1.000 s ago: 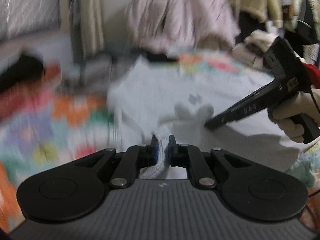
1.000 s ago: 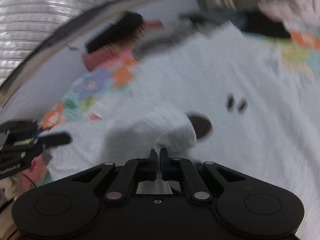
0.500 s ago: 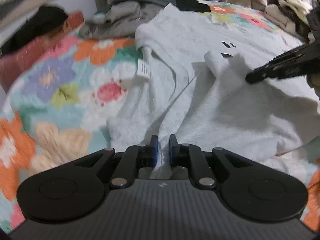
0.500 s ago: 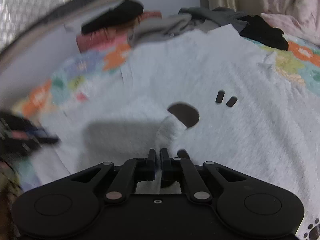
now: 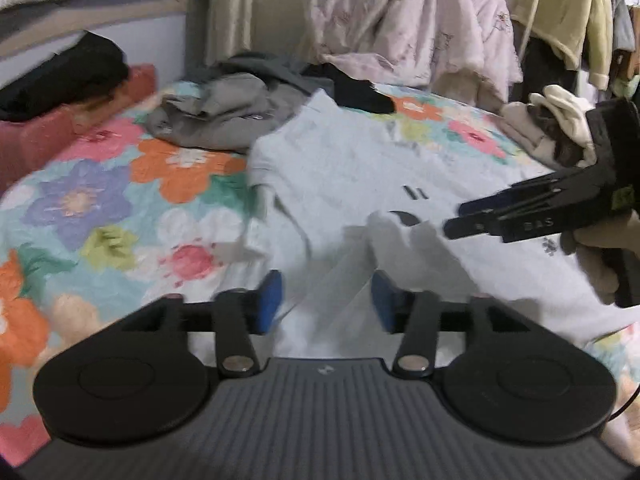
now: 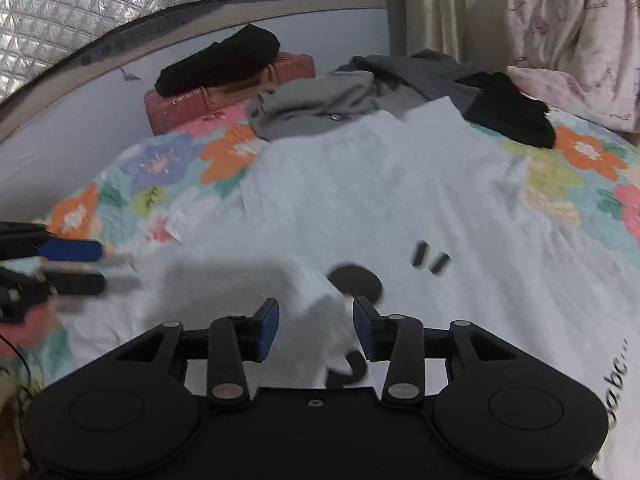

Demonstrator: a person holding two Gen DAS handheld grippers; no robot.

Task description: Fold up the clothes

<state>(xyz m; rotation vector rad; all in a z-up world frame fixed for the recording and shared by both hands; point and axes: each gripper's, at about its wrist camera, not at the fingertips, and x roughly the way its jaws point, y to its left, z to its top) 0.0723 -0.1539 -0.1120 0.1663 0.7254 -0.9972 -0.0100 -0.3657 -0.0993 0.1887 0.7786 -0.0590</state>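
The left claw point(image 5: 326, 306) is released, its jaws opening, with a ridge of the pale grey sweatshirt point(image 5: 352, 168) lying loose between the blue pads point(image 5: 269, 300), which do not press on it. The right claw point(image 6: 316, 328) is likewise released and opening; a folded-over cuff of the same sweatshirt point(image 6: 380, 200) stands between its pads, touching neither clearly.

The sweatshirt is spread flat on the flowered bedspread point(image 5: 100, 208), stretching ahead of both claws, with small dark marks point(image 6: 430, 258) printed just beyond the right claw. In the left wrist view the right claw point(image 5: 456, 220) comes in from the right side, held by a gloved hand point(image 5: 600, 256). In the right wrist view the left claw point(image 6: 100, 264) shows at the left edge, blurred.

Beyond the sweatshirt, far ahead of both claws, lies a heap of grey clothes point(image 6: 332, 100) and a black garment point(image 6: 508, 112). Another black garment point(image 6: 220, 60) rests on a pink suitcase point(image 6: 180, 108) to the far left.
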